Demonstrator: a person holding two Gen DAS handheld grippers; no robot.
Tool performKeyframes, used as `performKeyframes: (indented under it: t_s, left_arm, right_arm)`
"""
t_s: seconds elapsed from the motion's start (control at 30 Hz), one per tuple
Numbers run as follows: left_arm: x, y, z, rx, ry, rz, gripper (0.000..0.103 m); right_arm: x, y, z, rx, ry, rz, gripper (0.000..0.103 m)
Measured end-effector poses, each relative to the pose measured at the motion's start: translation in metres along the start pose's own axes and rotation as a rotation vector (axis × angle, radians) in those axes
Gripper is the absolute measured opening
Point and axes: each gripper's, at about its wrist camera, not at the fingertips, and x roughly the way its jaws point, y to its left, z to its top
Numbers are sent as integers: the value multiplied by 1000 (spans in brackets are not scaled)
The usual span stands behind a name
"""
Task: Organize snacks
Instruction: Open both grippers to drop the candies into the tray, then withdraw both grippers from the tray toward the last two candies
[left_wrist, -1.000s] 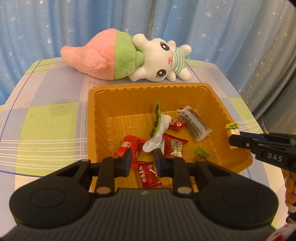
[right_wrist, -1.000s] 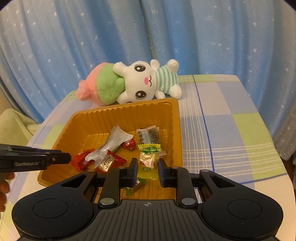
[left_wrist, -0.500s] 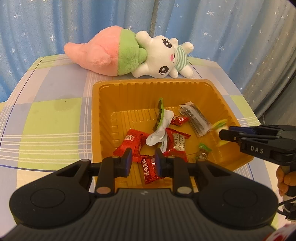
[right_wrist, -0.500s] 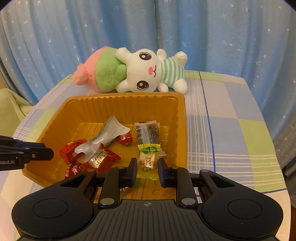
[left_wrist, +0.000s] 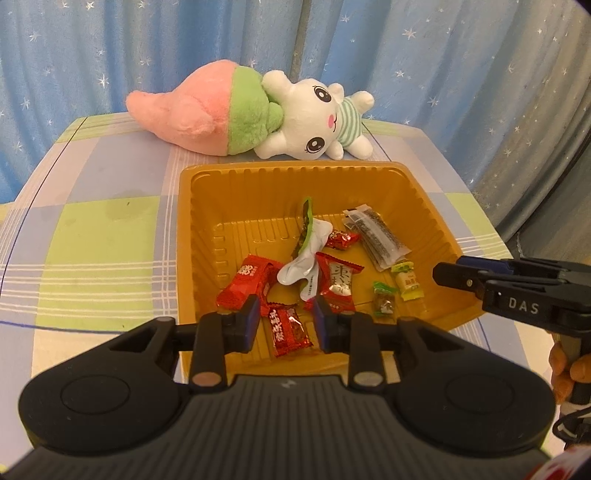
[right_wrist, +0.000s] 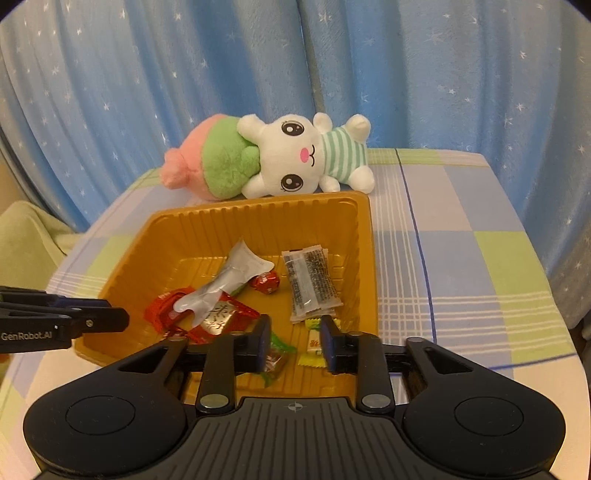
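A golden plastic tray (left_wrist: 207, 177) (right_wrist: 364, 236) on the checked tablecloth holds several wrapped snacks: red packets (left_wrist: 246, 280), a silver-white wrapper (left_wrist: 304, 264) (right_wrist: 229, 284), a clear dark-filled pack (left_wrist: 376, 236) (right_wrist: 310, 280), a yellow-green candy (left_wrist: 406, 280) (right_wrist: 314, 341) and a small green-ended candy (left_wrist: 384, 301) (right_wrist: 275, 360). My left gripper (left_wrist: 284, 321) is open and empty over the tray's near edge, above a red candy (left_wrist: 288, 328). My right gripper (right_wrist: 293, 343) is open and empty above the yellow-green candy lying in the tray; it shows from the side in the left wrist view (left_wrist: 458, 275).
A white rabbit plush with a pink and green radish (left_wrist: 258, 110) (right_wrist: 280, 166) lies behind the tray. Blue star-print curtains hang behind the table. The table edge falls away at the right. The left gripper shows at the left of the right wrist view (right_wrist: 107, 317).
The yellow-green candy that was between my right gripper's fingers now lies loose in the tray. The right gripper has drawn back slightly from the tray.
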Motion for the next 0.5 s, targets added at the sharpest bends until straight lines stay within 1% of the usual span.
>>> performKeyframes:
  t_s: [0.03,0.07,0.3,0.5]
  left_arm:
    - [-2,0,-1,-2,0,-3,29]
    - [-4,-1,-3,-4,1,-5,29]
    - [-22,1,-21,-16,7,-1,32]
    - [-39,2,-38,-11,11,18,36]
  right_arm:
    - [-4,1,-1,7,-10,0,49]
    - [-8,1,-3,12,-18,2,53]
    - [-32,6,-18,60,-14,23,56]
    - [-48,17,-34,64,1,31,56]
